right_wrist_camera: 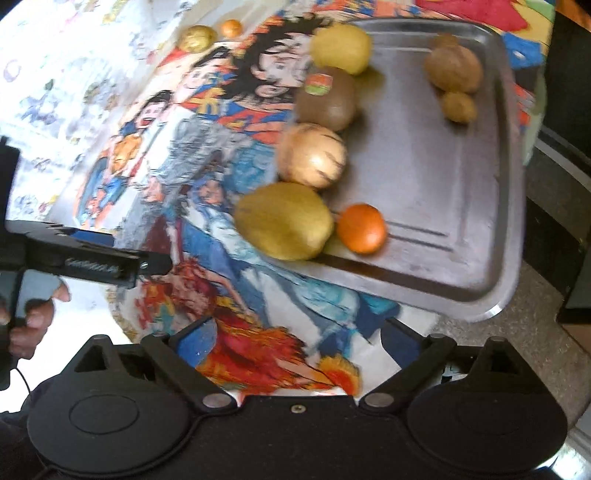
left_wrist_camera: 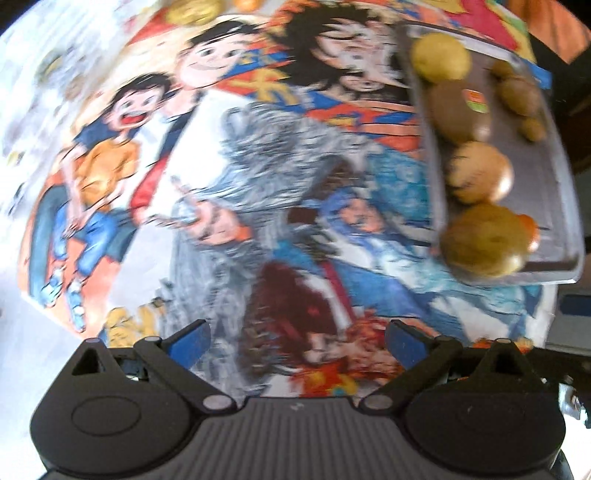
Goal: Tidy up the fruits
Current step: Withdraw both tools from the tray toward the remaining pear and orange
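Observation:
A steel tray (right_wrist_camera: 424, 177) lies on a cartoon-print tablecloth. Along its left rim sit a yellow fruit (right_wrist_camera: 340, 48), a kiwi with a sticker (right_wrist_camera: 327, 99), a pale striped fruit (right_wrist_camera: 312, 155) and a yellow-green fruit (right_wrist_camera: 284, 221). A small orange (right_wrist_camera: 362, 229) touches the last one. Two brown kiwis (right_wrist_camera: 452, 68) rest at the tray's far right. My right gripper (right_wrist_camera: 297, 341) is open over the cloth, short of the tray, with nothing between its fingers. My left gripper (left_wrist_camera: 299, 341) is open over the cloth, also with nothing in it, left of the tray (left_wrist_camera: 535, 177).
A yellow fruit (right_wrist_camera: 197, 37) and a small orange (right_wrist_camera: 231, 27) lie loose on the cloth at the far left. A hand (right_wrist_camera: 33, 314) holds the left tool's black body (right_wrist_camera: 92, 258) at the left edge. A stone counter edge (right_wrist_camera: 517, 350) runs beside the tray.

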### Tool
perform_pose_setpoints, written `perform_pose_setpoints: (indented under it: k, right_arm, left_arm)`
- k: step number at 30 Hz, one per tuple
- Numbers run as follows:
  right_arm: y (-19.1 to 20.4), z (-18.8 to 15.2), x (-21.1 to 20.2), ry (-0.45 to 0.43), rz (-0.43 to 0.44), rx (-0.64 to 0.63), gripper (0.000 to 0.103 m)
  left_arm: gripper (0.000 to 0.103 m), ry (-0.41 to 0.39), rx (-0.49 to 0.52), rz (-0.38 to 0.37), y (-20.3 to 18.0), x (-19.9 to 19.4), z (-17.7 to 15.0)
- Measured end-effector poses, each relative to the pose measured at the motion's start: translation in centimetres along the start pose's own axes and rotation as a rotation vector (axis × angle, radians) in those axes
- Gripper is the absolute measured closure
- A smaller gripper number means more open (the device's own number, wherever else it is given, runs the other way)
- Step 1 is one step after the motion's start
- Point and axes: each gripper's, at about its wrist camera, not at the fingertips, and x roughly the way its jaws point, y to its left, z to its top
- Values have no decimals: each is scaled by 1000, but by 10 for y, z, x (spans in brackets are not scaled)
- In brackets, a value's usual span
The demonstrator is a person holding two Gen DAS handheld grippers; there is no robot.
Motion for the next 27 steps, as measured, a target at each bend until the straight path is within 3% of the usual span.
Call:
perform_pose_setpoints:
  k: [8,18,22,27]
  right_arm:
    - [36,27,-6,-18,25,-141,3]
    - [64,75,-21,-146,-18,-326,1]
    - [62,102,-22,-209,-69,-406,1]
    - [59,141,-18,-276,-172,-530,1]
  left_arm:
    - [1,-16,-78,34,36,-1,7]
    - [1,-152,-132,107,73,-11,46]
    - [1,-254,-79,132,78,-18,67]
    - [1,-423,93,184,67,-26,91]
